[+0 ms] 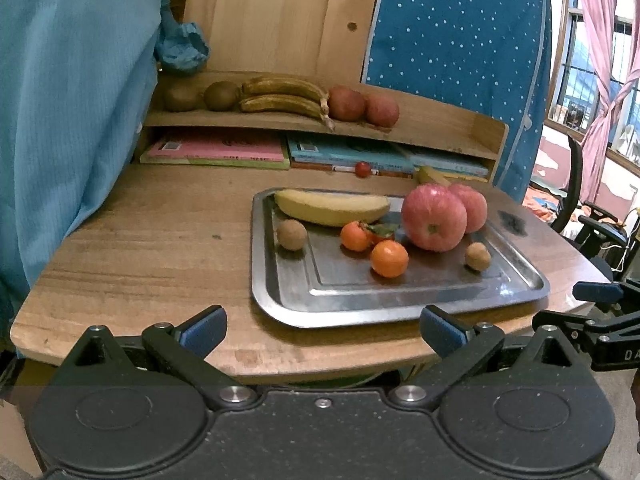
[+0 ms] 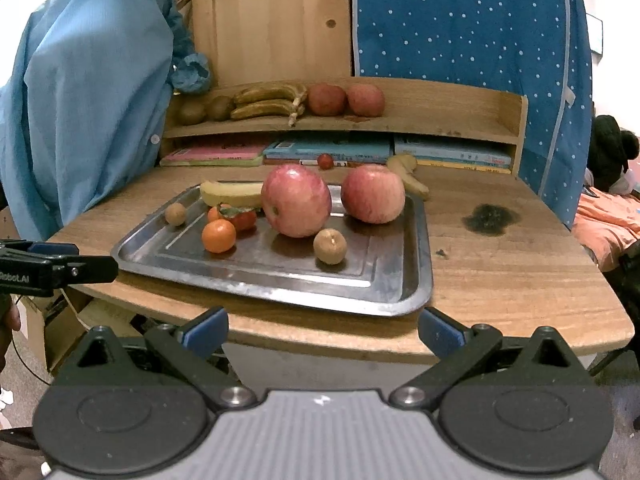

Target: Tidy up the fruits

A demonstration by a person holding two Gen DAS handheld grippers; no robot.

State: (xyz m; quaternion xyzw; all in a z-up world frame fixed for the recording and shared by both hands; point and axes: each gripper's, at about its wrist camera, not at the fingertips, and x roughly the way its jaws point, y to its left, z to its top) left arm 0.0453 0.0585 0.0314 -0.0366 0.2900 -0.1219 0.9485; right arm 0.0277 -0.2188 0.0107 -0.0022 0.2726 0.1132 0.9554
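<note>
A steel tray [image 1: 288,304] [image 2: 420,276] on the wooden table holds a yellow banana [image 1: 332,206] [image 2: 230,194], two red apples [image 1: 434,218] [image 2: 296,200], with the second apple [image 2: 374,194] beside the first, two small oranges [image 1: 389,259] [image 2: 219,236], a persimmon [image 2: 244,218] and two small brown fruits [image 1: 292,234] [image 2: 330,246]. My left gripper [image 1: 322,330] is open, hovering at the table's near edge before the tray. My right gripper [image 2: 322,330] is open too, just short of the tray's front rim. Nothing is between either pair of fingers.
A wooden shelf [image 1: 440,120] [image 2: 460,108] at the back carries kiwis, brown bananas [image 1: 284,98] and two apples, with books [image 1: 216,152] beneath. A cherry tomato [image 1: 363,169] and another banana [image 2: 408,178] lie behind the tray. A blue garment [image 1: 68,120] hangs at left. A dark stain [image 2: 490,218] marks the table.
</note>
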